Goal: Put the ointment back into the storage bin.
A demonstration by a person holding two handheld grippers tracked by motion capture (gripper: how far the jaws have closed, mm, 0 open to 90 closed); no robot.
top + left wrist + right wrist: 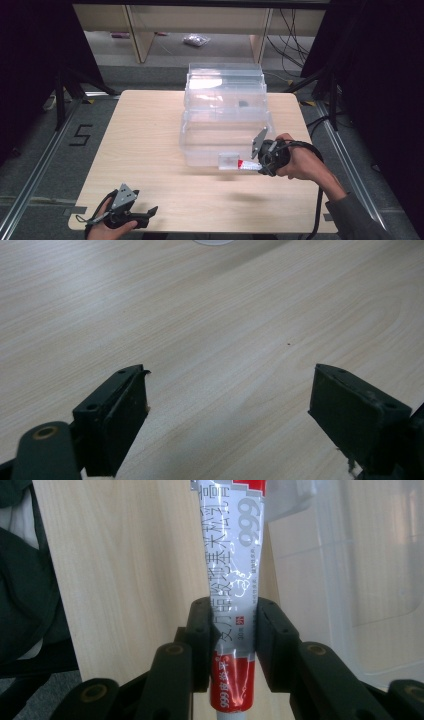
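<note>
While the right tool (232, 630) clamps a red-and-white tube (234, 570) between its jaws, the tube sticks out above the bench (150, 150), its far end just in front of the clear bin (225, 120). Over at the near left corner of the bench, the left tool (230, 405) rests low with its jaws spread wide and nothing between them.

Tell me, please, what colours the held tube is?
White tube with a red end, clearest in the right gripper view.
</note>
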